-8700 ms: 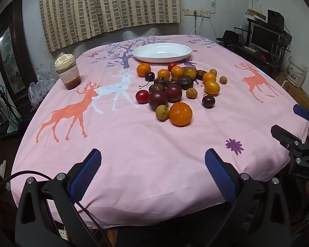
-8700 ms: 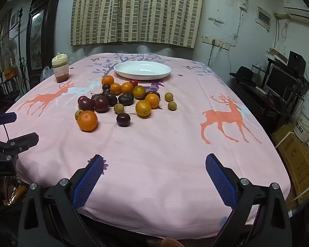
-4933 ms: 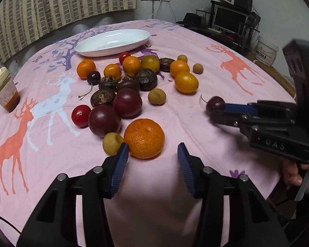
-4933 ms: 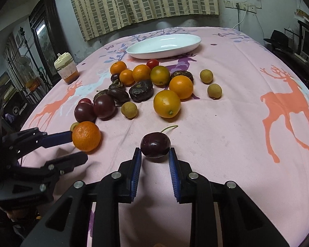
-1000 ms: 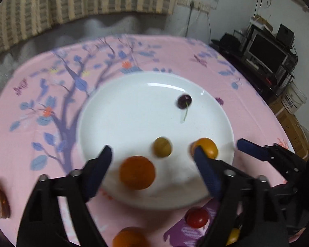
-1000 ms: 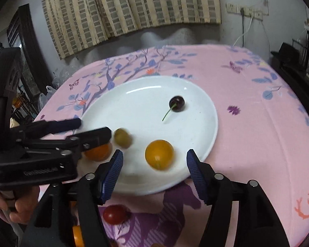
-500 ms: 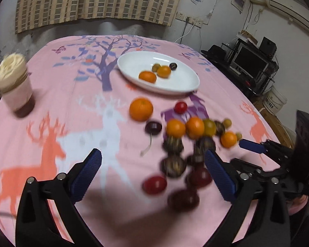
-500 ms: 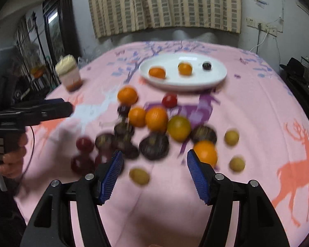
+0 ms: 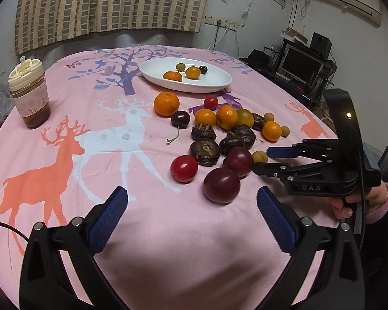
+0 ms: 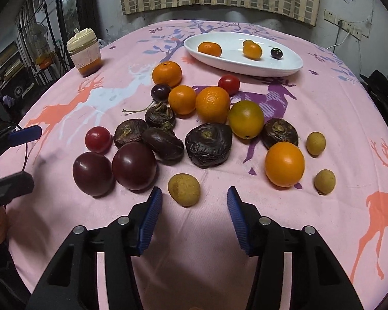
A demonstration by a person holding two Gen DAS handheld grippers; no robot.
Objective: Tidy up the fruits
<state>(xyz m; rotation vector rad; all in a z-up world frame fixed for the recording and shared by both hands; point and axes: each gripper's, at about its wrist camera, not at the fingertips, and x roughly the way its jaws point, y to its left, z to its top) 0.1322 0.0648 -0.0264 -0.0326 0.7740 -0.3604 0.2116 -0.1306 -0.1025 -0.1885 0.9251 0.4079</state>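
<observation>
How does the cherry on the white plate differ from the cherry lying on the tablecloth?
The plate cherry sits on the white plate beside a small orange fruit; the tablecloth cherry lies among the loose fruit on the pink cloth, close to a mandarin. The tablecloth cherry shows a long stem; the plate cherry's stem cannot be seen here. Both are dark, glossy and round.

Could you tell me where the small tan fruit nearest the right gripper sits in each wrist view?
Left wrist: the tan fruit lies right of centre, beside a dark plum, at the right gripper's tips.
Right wrist: low centre, just ahead of the fingers.
Shared landmark: the white plate.
</observation>
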